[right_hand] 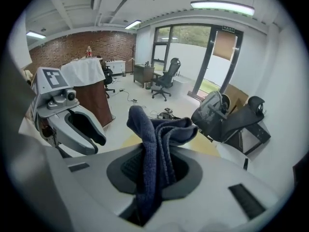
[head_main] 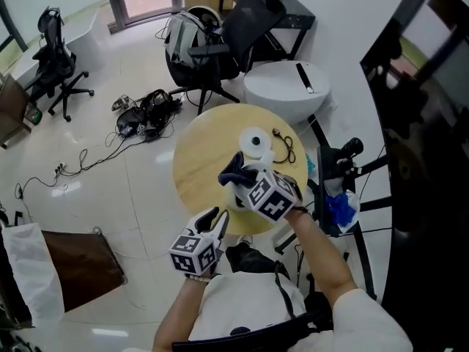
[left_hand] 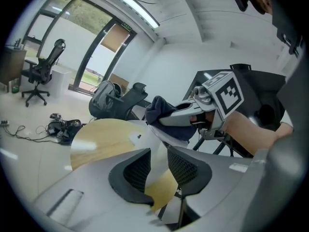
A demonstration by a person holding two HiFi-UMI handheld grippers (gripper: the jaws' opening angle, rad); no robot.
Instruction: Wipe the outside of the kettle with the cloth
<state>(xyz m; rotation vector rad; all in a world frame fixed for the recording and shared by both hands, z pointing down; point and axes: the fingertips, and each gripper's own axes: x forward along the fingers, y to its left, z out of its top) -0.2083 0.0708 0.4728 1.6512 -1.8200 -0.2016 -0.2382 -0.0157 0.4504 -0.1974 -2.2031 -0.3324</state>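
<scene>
On the round surface (head_main: 201, 160), at one o'clock of centre, sits what I take for the kettle (head_main: 255, 141) — rigid, smooth, likely slippery, best braced by my left gripper (left_hand: 158, 153), jaws apart and empty — while the soft, light cloth (right_hand: 159, 129) hangs clamped in my right gripper (right_hand: 154, 164) jaws.

A round table (head_main: 199, 169) with a light wooden top stood on a pale, glossy floor (head_main: 110, 196). Toward the table's far right side sat a white kettle (head_main: 256, 141), seen from above. A thin dark looped cord (head_main: 286, 145) lay just right of it.
</scene>
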